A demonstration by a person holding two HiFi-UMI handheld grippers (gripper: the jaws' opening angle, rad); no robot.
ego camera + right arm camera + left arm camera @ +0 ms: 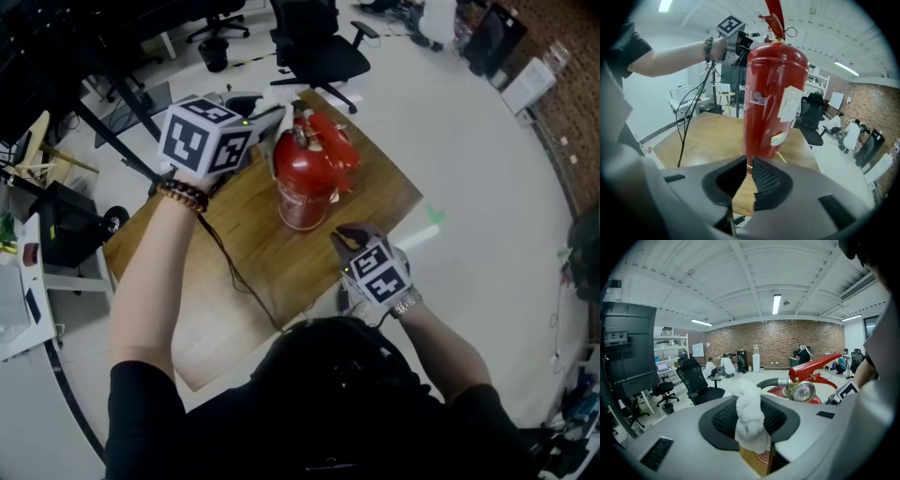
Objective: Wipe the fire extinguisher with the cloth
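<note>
A red fire extinguisher (305, 183) stands upright on the wooden table (234, 234). My left gripper (270, 127) is up beside its valve head, shut on a white cloth (278, 120). In the left gripper view the cloth (750, 420) bulges out between the jaws of the gripper (751, 401), with the gauge (804, 391) and red lever (818, 365) just beyond. My right gripper (343, 236) sits low by the cylinder's base. In the right gripper view the extinguisher (772, 89) rises close ahead; the gripper (749, 165) holds nothing, its jaws nearly together with only a slit.
A black cable (234, 272) trails across the table from the left gripper. A black office chair (319, 47) stands beyond the table's far edge. A white shelf unit (23, 300) is at the left. People (724, 365) sit far off by the brick wall.
</note>
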